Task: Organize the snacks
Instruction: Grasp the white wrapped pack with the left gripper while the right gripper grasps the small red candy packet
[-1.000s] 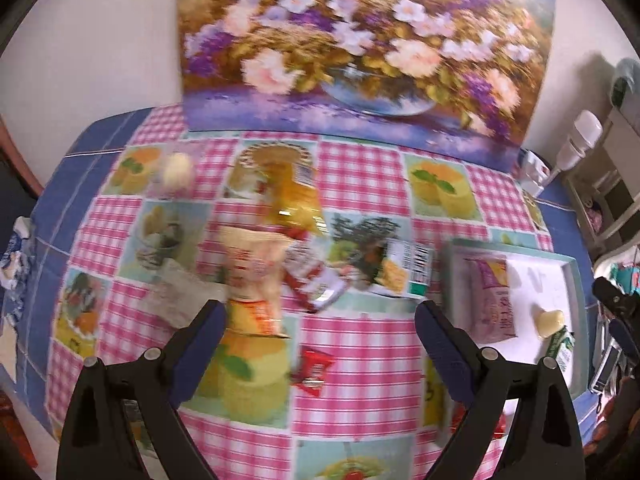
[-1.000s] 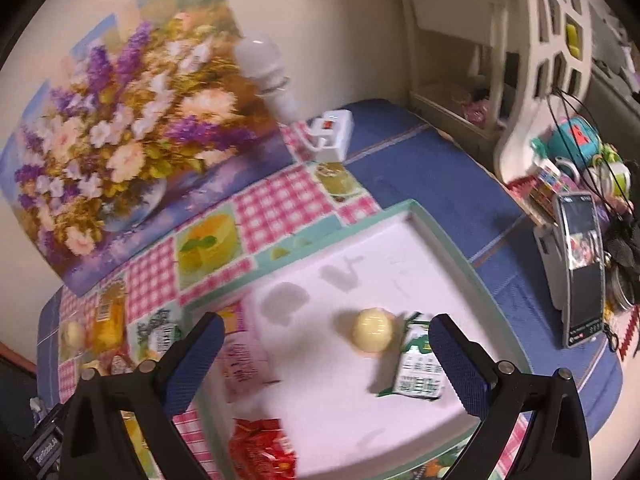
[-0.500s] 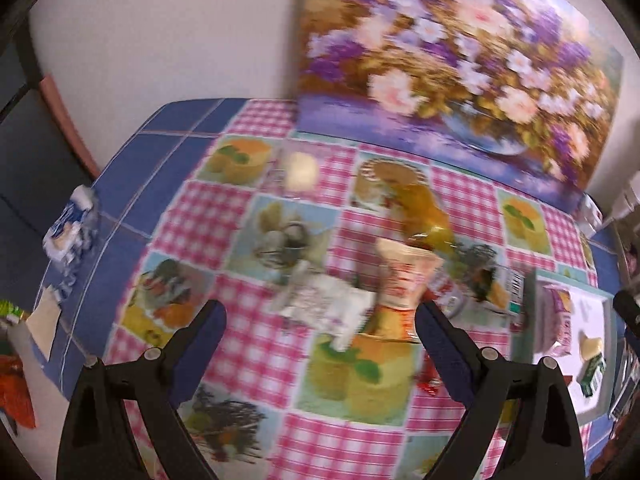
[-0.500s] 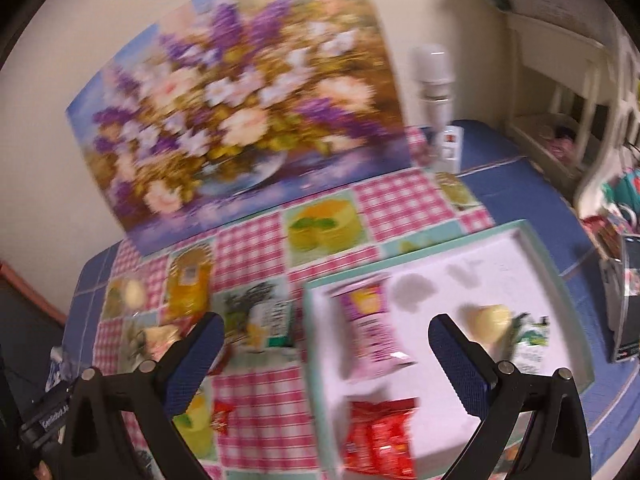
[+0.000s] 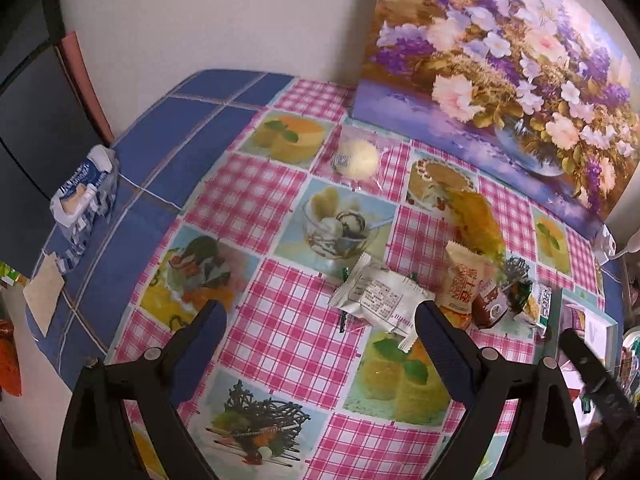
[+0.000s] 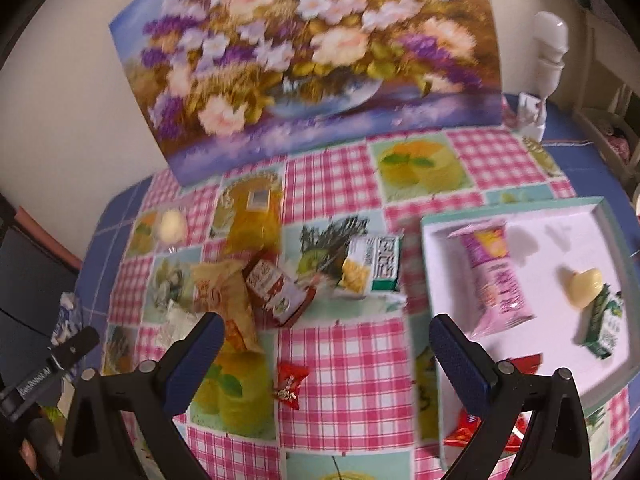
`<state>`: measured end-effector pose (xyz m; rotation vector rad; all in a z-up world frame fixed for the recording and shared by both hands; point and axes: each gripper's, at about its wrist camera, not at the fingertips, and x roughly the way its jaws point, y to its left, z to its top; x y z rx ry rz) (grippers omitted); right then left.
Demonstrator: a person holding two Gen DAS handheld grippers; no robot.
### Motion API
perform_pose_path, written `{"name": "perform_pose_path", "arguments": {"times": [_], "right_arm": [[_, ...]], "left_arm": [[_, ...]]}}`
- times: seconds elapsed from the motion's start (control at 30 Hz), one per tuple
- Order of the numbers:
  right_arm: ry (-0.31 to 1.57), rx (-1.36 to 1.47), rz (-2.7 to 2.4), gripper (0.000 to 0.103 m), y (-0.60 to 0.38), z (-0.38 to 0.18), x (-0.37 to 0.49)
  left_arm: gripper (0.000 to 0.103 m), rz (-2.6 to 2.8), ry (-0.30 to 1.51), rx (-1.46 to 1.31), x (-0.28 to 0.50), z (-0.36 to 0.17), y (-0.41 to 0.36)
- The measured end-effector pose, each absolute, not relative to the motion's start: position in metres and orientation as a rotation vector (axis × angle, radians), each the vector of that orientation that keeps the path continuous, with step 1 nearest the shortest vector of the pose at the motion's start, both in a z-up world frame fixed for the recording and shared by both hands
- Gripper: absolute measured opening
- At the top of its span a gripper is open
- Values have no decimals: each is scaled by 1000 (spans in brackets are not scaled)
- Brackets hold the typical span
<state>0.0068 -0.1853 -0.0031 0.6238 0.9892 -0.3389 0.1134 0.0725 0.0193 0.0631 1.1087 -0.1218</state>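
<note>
Snack packets lie in a loose heap on the checked tablecloth: a silver packet (image 5: 380, 298), a cream-orange packet (image 5: 464, 284) (image 6: 224, 300), a red-brown packet (image 6: 276, 292), a green-white packet (image 6: 374, 266), a yellow bag (image 6: 254, 222), a round wrapped cake (image 5: 358, 158) and a small red candy (image 6: 290, 384). The white tray (image 6: 528, 216) holds a pink packet (image 6: 494, 280), a yellow sweet (image 6: 582, 286), a green packet (image 6: 602, 326) and a red packet (image 6: 468, 426). My left gripper (image 5: 320, 336) is open and empty above the cloth left of the heap. My right gripper (image 6: 324, 346) is open and empty above the candy.
A flower painting (image 5: 512, 60) leans on the wall behind the table. A blue-white pack (image 5: 82, 194) lies at the table's left edge. A white lamp and socket (image 6: 548, 64) stand at the back right, with white shelving beyond.
Both grippers have swung left. The left view moved from the heap toward the table's left side. The right view moved from the tray toward the heap. Both stay open and empty.
</note>
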Motion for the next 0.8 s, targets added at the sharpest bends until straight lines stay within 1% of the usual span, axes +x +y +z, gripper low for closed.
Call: {"name": "perform_pose_path", "arguments": {"times": [0.23,0.37,0.6,0.8], "right_arm": [[1140,622,-335,103,-168,-48,19],[1192,613,-326,103,-159,-65,22],[1255,569,-312,103,-142,-82,26],[1277,539,-308,103,-132,-87,31]], "left_arm": [[95,-151,1195,71,123,-10,62],[95,-165,1238,55,128,-26,55],[95,-171,1264,-34,144,-42,53],[95,-190,1266,-25,154,-55,42]]}}
